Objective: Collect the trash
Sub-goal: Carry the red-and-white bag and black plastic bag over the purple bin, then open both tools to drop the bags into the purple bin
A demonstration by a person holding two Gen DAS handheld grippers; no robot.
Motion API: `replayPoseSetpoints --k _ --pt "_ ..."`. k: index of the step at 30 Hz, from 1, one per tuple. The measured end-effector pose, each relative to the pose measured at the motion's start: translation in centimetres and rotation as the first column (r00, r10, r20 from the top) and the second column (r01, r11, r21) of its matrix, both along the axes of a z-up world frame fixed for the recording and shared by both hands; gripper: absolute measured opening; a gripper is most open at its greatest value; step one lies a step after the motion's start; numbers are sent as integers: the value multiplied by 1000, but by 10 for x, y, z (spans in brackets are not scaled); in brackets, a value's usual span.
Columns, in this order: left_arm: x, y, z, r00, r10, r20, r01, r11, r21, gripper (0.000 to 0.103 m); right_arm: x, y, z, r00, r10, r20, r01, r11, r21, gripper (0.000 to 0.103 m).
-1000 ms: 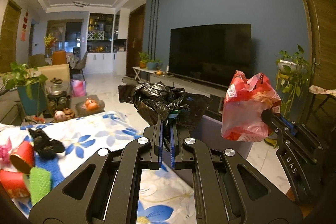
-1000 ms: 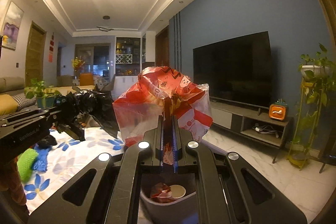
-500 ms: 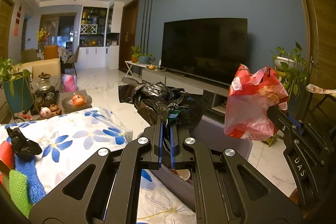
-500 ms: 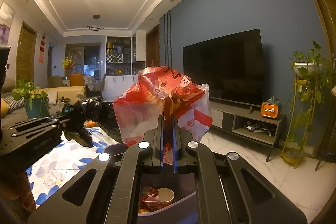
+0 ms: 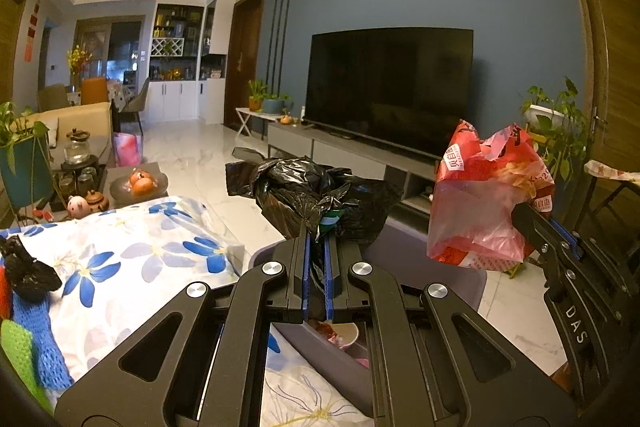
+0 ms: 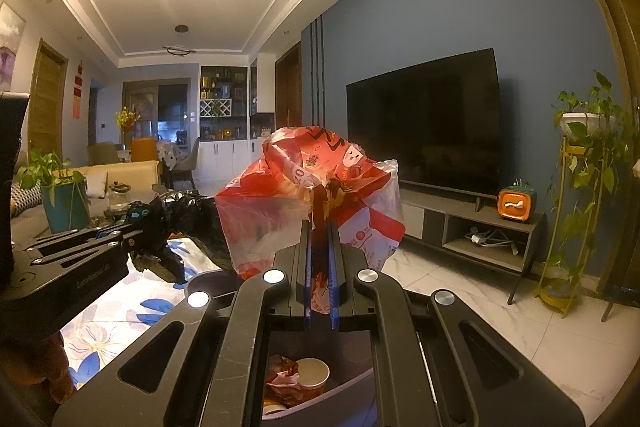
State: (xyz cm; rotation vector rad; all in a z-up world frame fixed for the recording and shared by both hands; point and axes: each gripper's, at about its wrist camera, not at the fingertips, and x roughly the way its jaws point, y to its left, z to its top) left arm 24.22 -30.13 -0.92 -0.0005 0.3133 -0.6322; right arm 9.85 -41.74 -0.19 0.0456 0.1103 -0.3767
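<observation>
Both claws clamped on bags, held up over the bin.

Left wrist: left gripper [image 5: 316, 239] pinched narrow on a crumpled black trash bag [image 5: 316, 195], held up over the grey bin [image 5: 424, 255]. The bin sits just beside the floral-cloth table [image 5: 140, 259]; a paper cup [image 5: 346, 333] shows inside it. To the right, the right gripper [image 5: 524, 219] holds the red plastic bag [image 5: 480, 199] in the air beside the black one.
Right wrist: right gripper [image 6: 320, 231] clamped tight on the gathered neck of the red plastic bag [image 6: 304, 203]. The bin [image 6: 312, 403] is directly below, with a cup [image 6: 314, 373] and red wrappers [image 6: 284, 375] in it. The left gripper [image 6: 148, 223] with the black bag [image 6: 196, 223] is at left.
</observation>
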Motion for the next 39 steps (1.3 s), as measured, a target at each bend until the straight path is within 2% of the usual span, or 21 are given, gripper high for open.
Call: replayPoseSetpoints --k 21,22,23,25,26,29,31,34,37,39 --pt "14 -23 -10 999 -13 -40 14 1000 15 5 19 -4 -8 999 24 -34 -23 999 31 8" --pt "14 -24 -10 999 -17 -40 17 1000 18 5 19 -5 -9 999 24 -31 -23 999 38 10" --pt "14 -25 -10 999 -16 -40 17 1000 22 5 18 -6 -9 999 24 -30 -22 999 42 16" --pt "13 -26 -11 999 -27 -44 27 999 20 5 18 -7 -10 999 14 -30 -12 999 43 28" --pt "13 -26 -11 998 -32 -46 33 999 19 6 17 -9 -11 999 11 -30 -9 999 46 38" --pt "14 -27 -14 998 -41 -52 43 999 32 19 15 -12 -14 999 -5 -31 7 998 56 41" --pt "13 -25 -15 998 -34 -50 36 999 34 37 12 -13 -16 999 -14 -33 17 998 65 42" --pt "8 -17 -15 1000 -9 -28 9 1000 16 61 5 -12 -18 999 -30 -36 32 997 68 50" --pt "1 -3 -12 999 33 -15 -32 999 6 76 -2 -9 -19 998 -49 -33 51 997 59 60" --pt "-3 8 -10 998 65 -12 -65 998 4 81 -8 -8 -19 998 -52 -25 54 996 70 67"
